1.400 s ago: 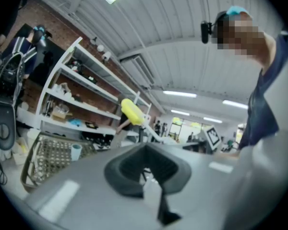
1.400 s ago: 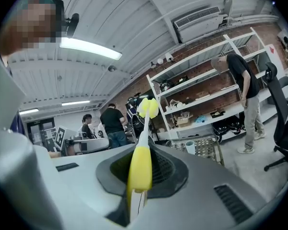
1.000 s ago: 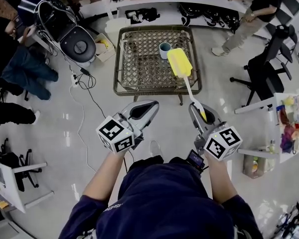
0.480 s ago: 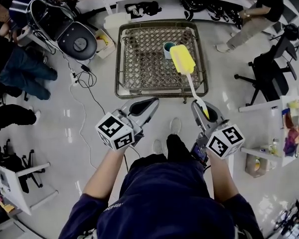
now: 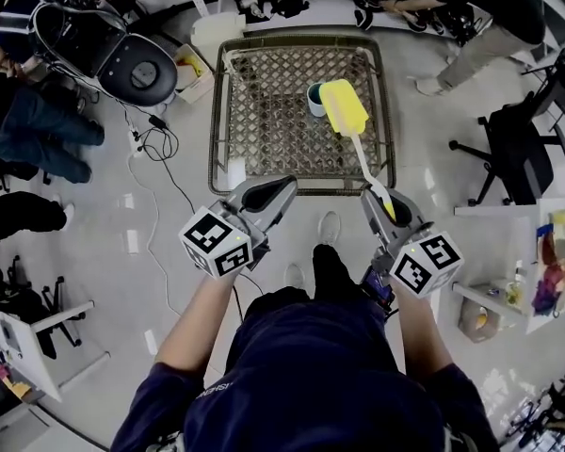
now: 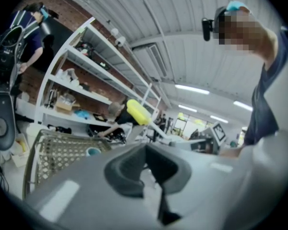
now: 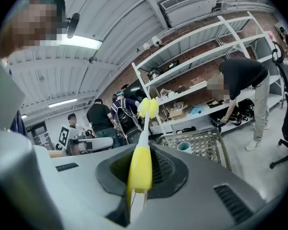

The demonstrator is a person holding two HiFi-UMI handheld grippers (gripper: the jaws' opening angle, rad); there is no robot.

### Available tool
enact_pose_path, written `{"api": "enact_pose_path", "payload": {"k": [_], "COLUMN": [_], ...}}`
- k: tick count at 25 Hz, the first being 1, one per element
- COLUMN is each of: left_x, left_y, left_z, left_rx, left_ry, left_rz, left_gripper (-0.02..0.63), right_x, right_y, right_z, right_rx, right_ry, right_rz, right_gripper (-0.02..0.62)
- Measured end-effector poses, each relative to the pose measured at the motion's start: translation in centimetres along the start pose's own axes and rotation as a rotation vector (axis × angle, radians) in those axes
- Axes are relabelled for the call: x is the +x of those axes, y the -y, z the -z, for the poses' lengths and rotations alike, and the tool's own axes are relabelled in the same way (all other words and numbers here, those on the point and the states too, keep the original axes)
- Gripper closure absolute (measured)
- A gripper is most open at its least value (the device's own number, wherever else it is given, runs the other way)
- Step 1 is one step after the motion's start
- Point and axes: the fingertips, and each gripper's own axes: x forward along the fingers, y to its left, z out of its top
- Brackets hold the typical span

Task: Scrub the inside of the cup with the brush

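Quick status from my remote seat. The surface point(image 5: 264, 111) is a low rectangular thing with an open woven lattice top, wicker-looking, inside a darker rim, and it stands on a pale glossy floor point(image 5: 169, 252).

The cup point(image 5: 314, 97) is small and round, teal inside with a lighter wall. It stands upright on the far right part of the lattice.

The brush point(image 5: 343, 107) has a fat oblong yellow head that looks soft and spongy, a thin white stem and a rounded yellow grip at the near end.

Both grippers are smooth grey plastic shells with a dark rubbery hollow where the jaws sit. Each carries a cube point(image 5: 217, 244) with black and white square markers.

The right gripper point(image 5: 381, 205) has its jaws pinched on the yellow grip of the brush. Its own view shows the grip squeezed in the slot, with the stem rising up and away. From the head view the yellow head overlaps the cup's right side. In the right gripper view, though, it rides high above the lattice, so it's up in the air and not inside the cup. I can't tell whether it brushes the rim.

The left gripper point(image 5: 284, 188) has its jaws pressed together with nothing between them. It hangs at the near edge of the surface, well apart from the cup.
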Motion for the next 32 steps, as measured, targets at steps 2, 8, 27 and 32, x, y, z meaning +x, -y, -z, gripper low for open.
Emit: {"api": "enact_pose_path", "payload": {"k": [2, 8, 27, 32], "left_x": [1.6, 6.4, 17.5, 20.0], "left_y": [-1.1, -4.5, -20.2, -22.8], "left_z": [0.0, 0.1, 10.2, 13.5], "left_rx": [-0.006, 0.005, 0.095, 0.129], "left_ry": [-0.008, -0.041, -0.232, -0.293], "left_rz": [-0.015, -0.058, -0.199, -0.177], "left_gripper": [0.602, 0.601, 0.306, 0.235], "right_x": [0.8, 2.9, 8.6, 8.7], "right_y": [1.4, 6.6, 16.2, 17.5], "right_z": [-0.3, -1.8, 0.5, 2.0], "right_rx": [0.003, 0.023, 0.093, 0.117], "right_ry": [-0.02, -0.065, -0.197, -0.205], "right_rz": [-0.011, -0.026, 0.008, 0.054], "right_gripper": [0.566, 0.566, 0.566, 0.566]}}
